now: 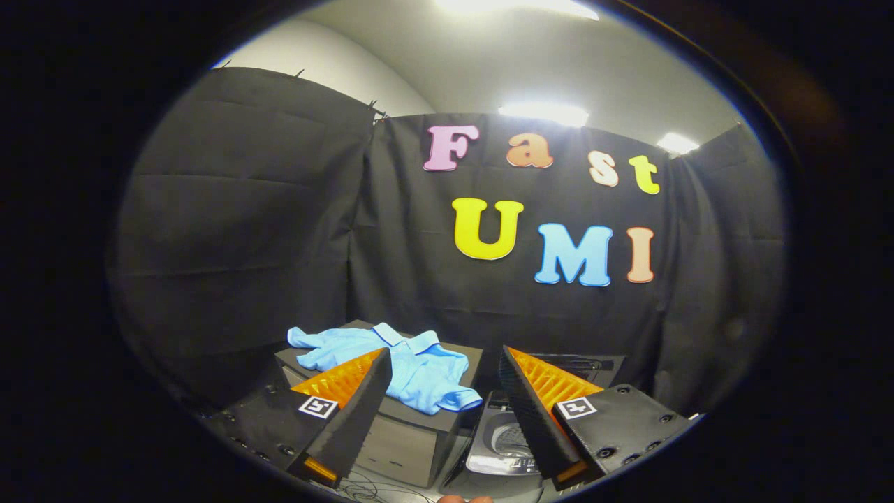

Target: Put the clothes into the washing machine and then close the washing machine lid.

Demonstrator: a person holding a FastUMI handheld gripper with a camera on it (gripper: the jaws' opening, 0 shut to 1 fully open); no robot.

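Note:
A light blue collared shirt point(412, 367) lies spread on top of a dark grey box point(408, 433), just beyond my left finger, with one sleeve hanging over the box's right edge. To the right of the box stands the washing machine point(499, 447), low down between my fingers; its lid point(580, 363) is raised at the back and the drum opening shows. My gripper point(443, 356) is open, held above and in front of both, with nothing between its fingers.
Black cloth walls close the booth at the back and on both sides. Thin cables point(377, 489) lie on the floor in front of the box. A fingertip point(464, 499) shows at the very bottom.

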